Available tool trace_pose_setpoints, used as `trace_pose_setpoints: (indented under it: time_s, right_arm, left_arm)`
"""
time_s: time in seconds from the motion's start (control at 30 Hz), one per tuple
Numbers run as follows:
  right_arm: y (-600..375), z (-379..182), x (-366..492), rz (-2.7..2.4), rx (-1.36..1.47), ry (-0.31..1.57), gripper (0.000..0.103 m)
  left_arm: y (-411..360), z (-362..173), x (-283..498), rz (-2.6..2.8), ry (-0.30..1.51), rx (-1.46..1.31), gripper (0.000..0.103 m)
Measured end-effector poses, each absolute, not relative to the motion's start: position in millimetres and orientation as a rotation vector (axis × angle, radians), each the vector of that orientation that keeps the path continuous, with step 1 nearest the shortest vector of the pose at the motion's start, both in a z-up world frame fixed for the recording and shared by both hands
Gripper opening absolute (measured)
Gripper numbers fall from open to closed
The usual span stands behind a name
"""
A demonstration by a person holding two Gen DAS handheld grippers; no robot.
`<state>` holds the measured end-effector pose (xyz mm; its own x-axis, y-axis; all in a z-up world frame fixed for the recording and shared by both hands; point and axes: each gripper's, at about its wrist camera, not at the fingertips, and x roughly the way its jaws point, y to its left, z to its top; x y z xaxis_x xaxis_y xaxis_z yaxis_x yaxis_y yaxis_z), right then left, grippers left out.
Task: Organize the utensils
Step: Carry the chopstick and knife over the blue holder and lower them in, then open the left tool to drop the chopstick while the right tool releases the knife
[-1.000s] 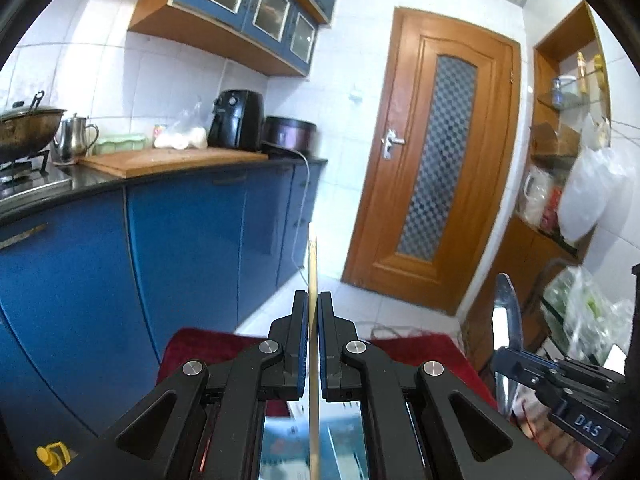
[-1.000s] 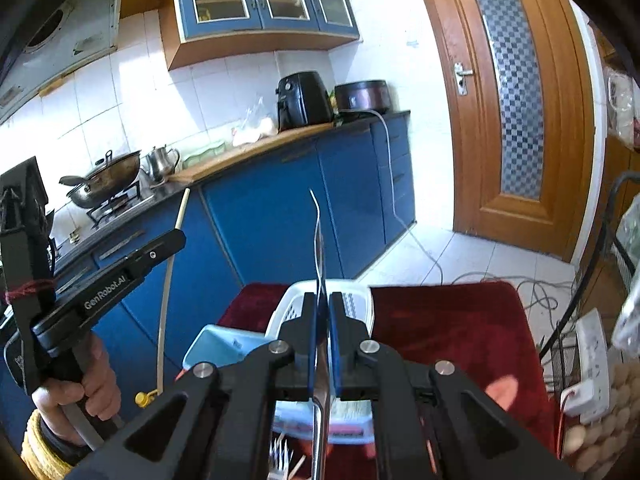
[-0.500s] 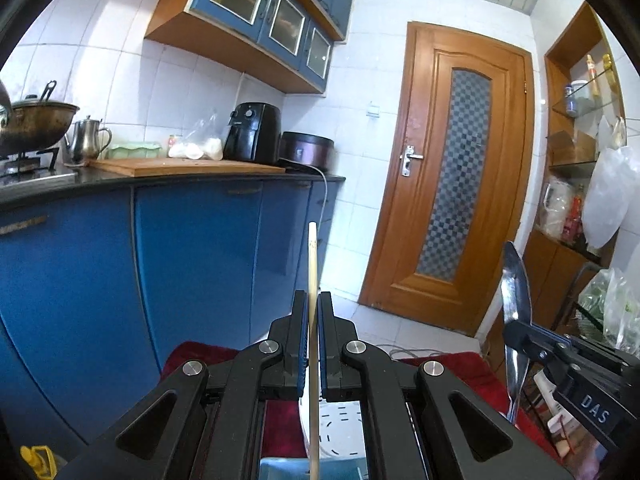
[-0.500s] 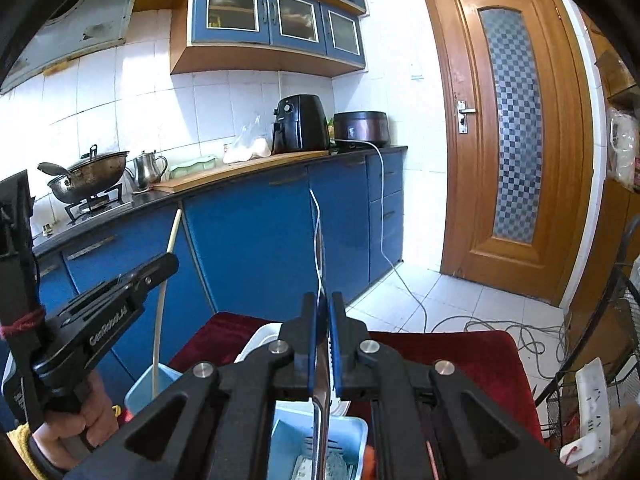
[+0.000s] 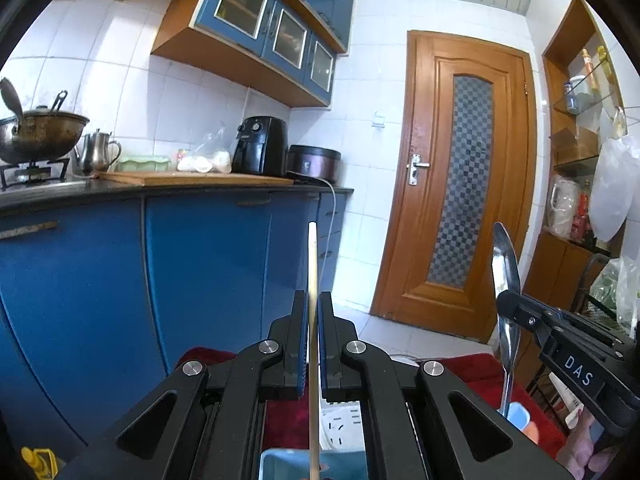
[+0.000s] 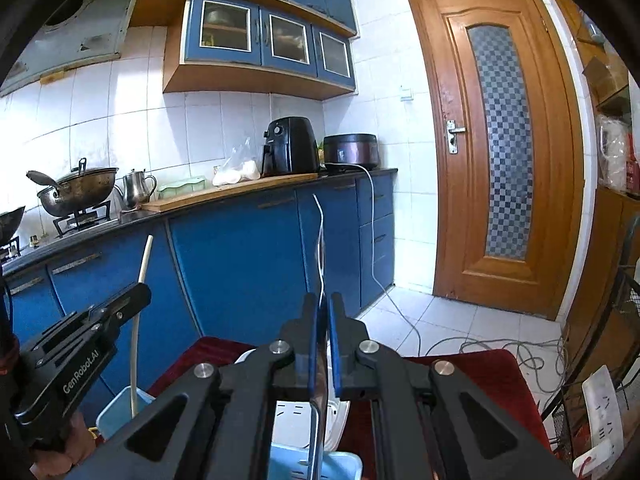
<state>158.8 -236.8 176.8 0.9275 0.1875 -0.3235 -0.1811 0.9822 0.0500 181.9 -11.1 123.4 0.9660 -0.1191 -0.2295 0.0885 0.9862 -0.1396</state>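
Observation:
My left gripper [image 5: 314, 308] is shut on a pale wooden chopstick [image 5: 313, 264] that stands upright between its jaws. My right gripper [image 6: 322, 310] is shut on a metal spoon [image 6: 320, 236], held upright and seen edge-on. In the left wrist view the spoon [image 5: 505, 264] shows at the right, bowl up. In the right wrist view the chopstick [image 6: 141, 288] shows at the left. Both grippers are held above a light blue bin [image 6: 120, 412] and a white slotted basket [image 6: 336, 412] on a red cloth [image 6: 472, 372].
Blue kitchen cabinets [image 5: 200, 264] with a dark counter run along the left, carrying a wok [image 5: 36, 136], a kettle, an air fryer [image 5: 260, 146] and a cooker. A wooden door [image 5: 460, 200] is ahead. Shelves, bags, cables and a power strip [image 6: 600, 412] are at the right.
Both grippers have tilted upward with their utensils still held. The basket and bin have slid toward the bottom edge of each view.

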Motion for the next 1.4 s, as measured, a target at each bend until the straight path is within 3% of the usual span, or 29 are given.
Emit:
trace_pose_setpoints:
  time_s: [0.77, 0.97, 1.1, 1.4]
  right_arm:
    - [-244, 143, 130, 0.267, 0.070, 0.426, 0.007]
    - [-251, 143, 121, 0.286, 0.119, 0.451, 0.023]
    - [-253, 147, 113, 0.288, 0.120, 0.450, 0.030]
    - [-257, 152, 88, 0.269, 0.124, 0.485, 0.036]
  left_arm:
    - [-14, 107, 166, -0.127, 0.270, -0.102, 0.005]
    - [-14, 109, 159, -0.149, 0.307, -0.097, 0.015]
    - [-14, 112, 151, -0.162, 0.314, -0.088, 0.031]
    - [-20, 119, 123, -0.175, 0.312, -0.044, 0.038]
